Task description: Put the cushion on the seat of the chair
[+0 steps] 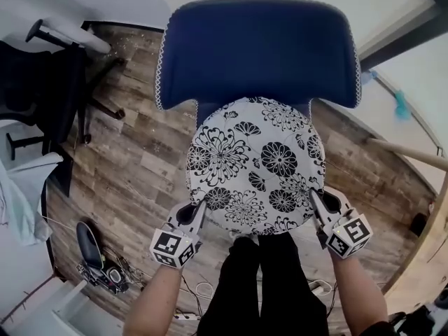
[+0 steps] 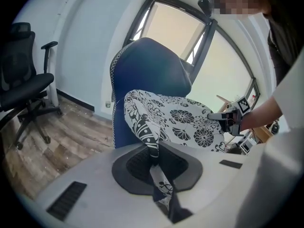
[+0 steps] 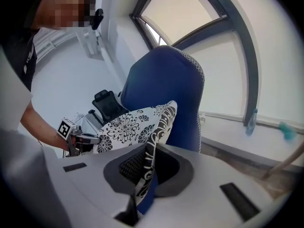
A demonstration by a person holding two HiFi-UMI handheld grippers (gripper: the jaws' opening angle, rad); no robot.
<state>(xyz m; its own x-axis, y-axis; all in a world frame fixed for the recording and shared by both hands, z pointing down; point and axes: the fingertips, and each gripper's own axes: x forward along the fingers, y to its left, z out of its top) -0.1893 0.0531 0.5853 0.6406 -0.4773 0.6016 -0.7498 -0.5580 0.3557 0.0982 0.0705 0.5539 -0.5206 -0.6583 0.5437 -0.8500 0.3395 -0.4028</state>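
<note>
1. The left gripper [image 1: 198,210] is clenched on the near left edge of the cushion [image 1: 255,163]. In the left gripper view a fold of the patterned fabric is seen pinched between its jaws [image 2: 156,161].
2. The right gripper [image 1: 315,198] is likewise clamped on the near right edge of the cushion. In the right gripper view the rim of the fabric is seen squeezed upright between the nearly closed jaws [image 3: 145,167].
3. Each gripper is visible from the other's camera, one at either side of the cushion: the right one [image 2: 228,119] in the left gripper view and the left one [image 3: 80,139] in the right gripper view.
4. The cushion is round, white with black flowers, and is held roughly flat between the two grippers. It is placed in front of the backrest of the blue chair [image 1: 255,47] and over the seat, which is covered by it in the head view. Whether the seat is touched by it cannot be told.
5. The person's legs in black trousers [image 1: 269,285] are seen just below the cushion's near edge.
6. The chair is stood on a wooden floor [image 1: 133,166]. A black office chair [image 1: 42,82] is seen well apart at the left, and cables [image 1: 112,275] are lying on the floor near it.
</note>
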